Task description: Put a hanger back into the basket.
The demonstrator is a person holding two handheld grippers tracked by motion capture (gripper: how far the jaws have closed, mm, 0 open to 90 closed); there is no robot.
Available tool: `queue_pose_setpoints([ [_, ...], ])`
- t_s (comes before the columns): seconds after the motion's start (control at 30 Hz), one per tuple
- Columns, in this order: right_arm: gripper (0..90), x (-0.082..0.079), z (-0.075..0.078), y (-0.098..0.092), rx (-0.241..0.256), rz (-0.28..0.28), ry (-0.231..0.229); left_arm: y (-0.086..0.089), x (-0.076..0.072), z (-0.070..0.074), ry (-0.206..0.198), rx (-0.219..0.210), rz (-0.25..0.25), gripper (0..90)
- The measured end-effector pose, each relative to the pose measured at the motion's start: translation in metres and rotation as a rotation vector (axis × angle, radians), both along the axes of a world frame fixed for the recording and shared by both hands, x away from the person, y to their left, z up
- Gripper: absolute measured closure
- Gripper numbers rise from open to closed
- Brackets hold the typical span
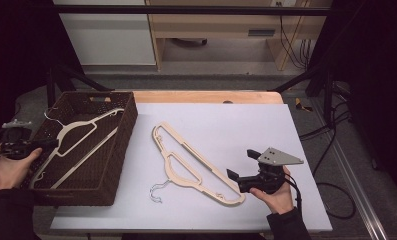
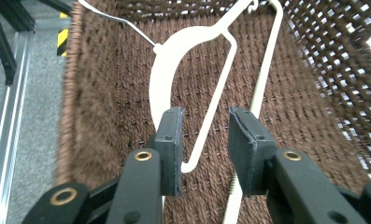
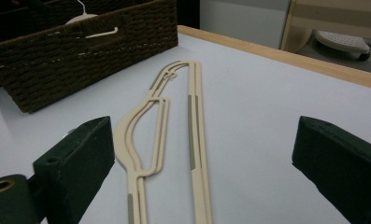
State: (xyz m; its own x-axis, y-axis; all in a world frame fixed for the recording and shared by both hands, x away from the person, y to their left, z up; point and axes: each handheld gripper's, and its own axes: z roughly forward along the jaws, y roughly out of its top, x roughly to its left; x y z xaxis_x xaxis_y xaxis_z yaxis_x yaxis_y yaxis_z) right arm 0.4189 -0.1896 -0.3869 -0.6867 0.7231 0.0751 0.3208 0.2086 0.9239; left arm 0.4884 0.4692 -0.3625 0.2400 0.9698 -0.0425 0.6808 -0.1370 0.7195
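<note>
1. A cream hanger lies flat on the pale table sheet, just right of the basket. It runs diagonally, with its metal hook pointing toward the near edge. In the right gripper view its slim bars show grey strips along them.
2. A white hanger rests tilted inside the dark brown woven basket, its wire hook up near the basket's far left rim.
3. The basket sits at the table's left end.

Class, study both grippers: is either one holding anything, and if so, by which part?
Nothing is held. The left gripper hangs open over the white hanger in the basket; the right gripper is open before the beige hanger on the table.
</note>
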Motion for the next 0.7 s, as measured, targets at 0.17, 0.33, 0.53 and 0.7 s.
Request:
queue_pose_setpoints([
  [0.17, 8.0, 0.0, 0.001, 0.001, 0.015, 0.009, 0.002, -0.008, -0.021, 0.016, -0.124, -0.048, -0.021, 57.4],
  [0.33, 7.9, 0.001, 0.004, 0.002, 0.009, 0.0, -0.009, -0.034, -0.044, 0.032, -0.302, -0.133, -0.083, 42.3],
  [0.53, 10.3, 0.003, 0.006, 0.011, -0.032, 0.015, -0.004, -0.082, -0.062, 0.041, -0.437, -0.206, -0.213, 21.2],
  [0.7, 12.8, 0.002, 0.001, 0.021, -0.072, 0.04, 0.02, -0.128, -0.07, 0.036, -0.461, -0.226, -0.304, 10.7],
])
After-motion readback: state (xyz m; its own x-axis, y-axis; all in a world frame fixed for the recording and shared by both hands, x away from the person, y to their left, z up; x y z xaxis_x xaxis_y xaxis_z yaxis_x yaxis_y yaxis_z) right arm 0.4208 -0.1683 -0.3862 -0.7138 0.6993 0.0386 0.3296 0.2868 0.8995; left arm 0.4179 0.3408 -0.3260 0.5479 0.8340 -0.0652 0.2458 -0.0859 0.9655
